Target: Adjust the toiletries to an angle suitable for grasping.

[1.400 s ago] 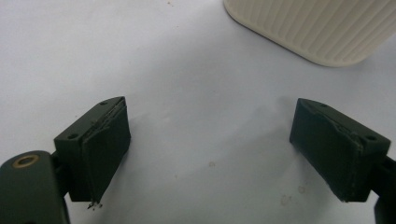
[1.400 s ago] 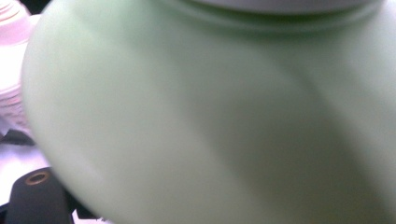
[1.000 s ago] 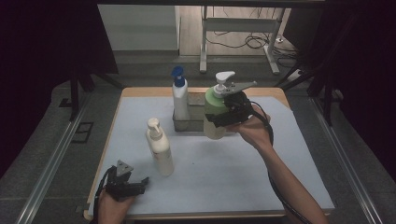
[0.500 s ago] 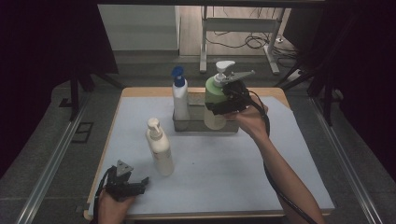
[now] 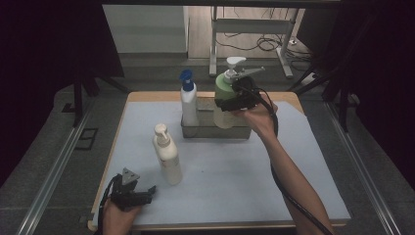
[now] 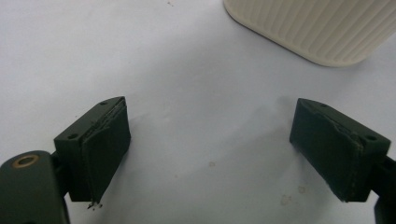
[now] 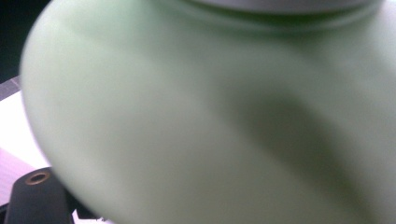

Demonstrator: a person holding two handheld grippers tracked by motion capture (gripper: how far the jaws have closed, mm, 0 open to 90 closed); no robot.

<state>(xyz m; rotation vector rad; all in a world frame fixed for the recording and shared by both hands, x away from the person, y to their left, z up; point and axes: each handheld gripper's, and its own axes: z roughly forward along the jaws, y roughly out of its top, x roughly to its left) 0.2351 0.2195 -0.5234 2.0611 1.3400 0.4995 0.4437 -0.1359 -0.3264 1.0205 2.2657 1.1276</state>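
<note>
A green pump bottle [image 5: 224, 95] with a white pump head is held upright at the right end of a grey tray [image 5: 210, 132] at the back of the mat. My right gripper [image 5: 236, 100] is shut on the bottle's upper body. The bottle's green shoulder [image 7: 210, 116] presses close in the right gripper view, hiding the jaws. I cannot tell whether its base rests in the tray. My left gripper [image 5: 147, 193] lies open near the front left edge, and in its own view [image 6: 210, 149] nothing is between the jaws. A cream pump bottle [image 5: 168, 157] stands just beyond it [image 6: 322, 28].
A white bottle with a blue spray cap [image 5: 189, 104] stands in the left end of the tray. The pale blue mat [image 5: 235, 176] covers a wooden table. Metal rails run along both sides, and a desk frame with cables stands behind.
My right gripper has carried the green bottle up and farther back, over the right end of the tray. The left gripper and cream bottle have stayed put.
</note>
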